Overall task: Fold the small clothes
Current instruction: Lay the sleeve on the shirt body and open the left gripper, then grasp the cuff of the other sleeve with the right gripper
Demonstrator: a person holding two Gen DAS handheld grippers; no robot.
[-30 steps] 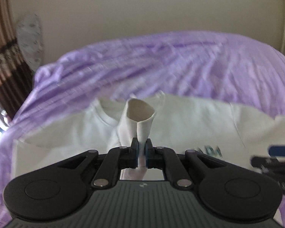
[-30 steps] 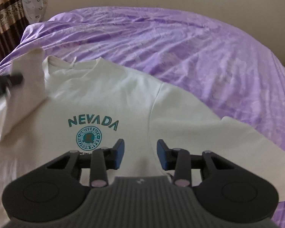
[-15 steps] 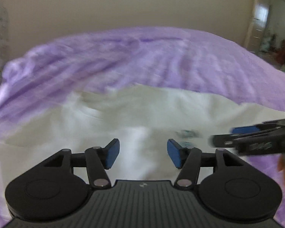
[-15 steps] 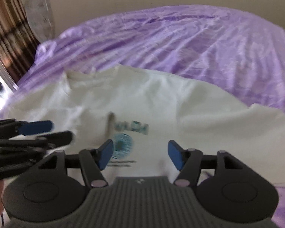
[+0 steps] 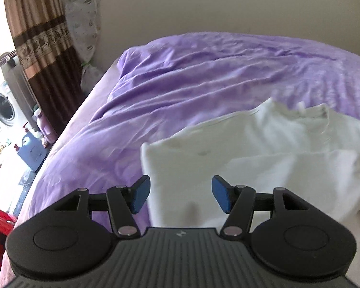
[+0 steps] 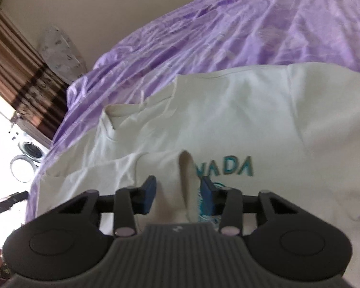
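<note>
A white T-shirt (image 6: 240, 120) with teal "NEVADA" print (image 6: 235, 166) lies flat on the purple bed. Its left sleeve is folded inward over the chest, covering the first letters. In the left wrist view the shirt (image 5: 264, 144) shows its folded left edge and collar. My left gripper (image 5: 178, 195) is open and empty, just above the shirt's folded left edge. My right gripper (image 6: 178, 193) is open, low over the folded sleeve, with the sleeve's raised edge (image 6: 188, 180) standing between the jaws.
The purple bedsheet (image 5: 204, 76) covers the whole bed. A brown striped curtain (image 5: 40, 38), a washing machine (image 5: 0, 105) and bottles (image 5: 33, 144) stand off the bed's left side. A beige wall (image 5: 204, 4) is behind.
My left gripper let go of the sleeve, opened and swung left to the shirt's edge. The sleeve now lies folded over the chest. My right gripper moved left over the folded sleeve.
</note>
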